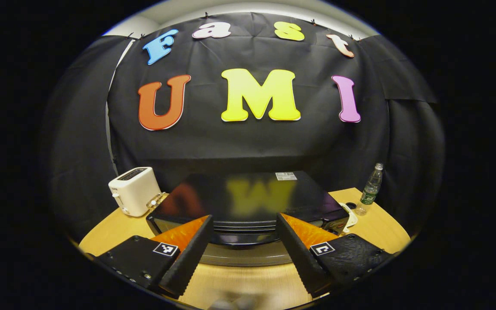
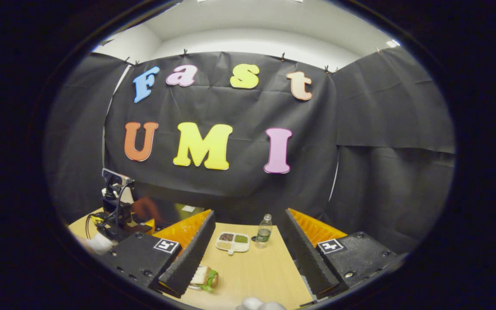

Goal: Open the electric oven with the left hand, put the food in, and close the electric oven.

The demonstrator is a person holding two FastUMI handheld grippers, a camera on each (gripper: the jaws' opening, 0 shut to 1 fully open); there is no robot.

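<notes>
left gripper (image 1: 243, 254) spread wide before the black oven (image 1: 248, 202) — toaster (image 1: 134, 190) beside it.

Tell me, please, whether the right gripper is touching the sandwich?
Cannot tell: in the right gripper view, one finger overlaps the sandwich, hiding any contact or gap.

Dim booth, light from overhead: ceiling strip bright in right gripper view, esp. at top. Black wall soaks up light, so bkgd is dark w/ low contrast. Oven (image 1: 248, 198) top is glossy and throws back a blurred reflection of the wall. Table (image 1: 377, 228) evenly lit, soft shadows only. Strong fisheye bend twd the edges in both views; table rim curves. Pale smear at bottom edge of each view is out of focus. Sandwich (image 2: 205, 277) reasonably sharp; bottle (image 2: 264, 231) small, slightly soft.
</notes>
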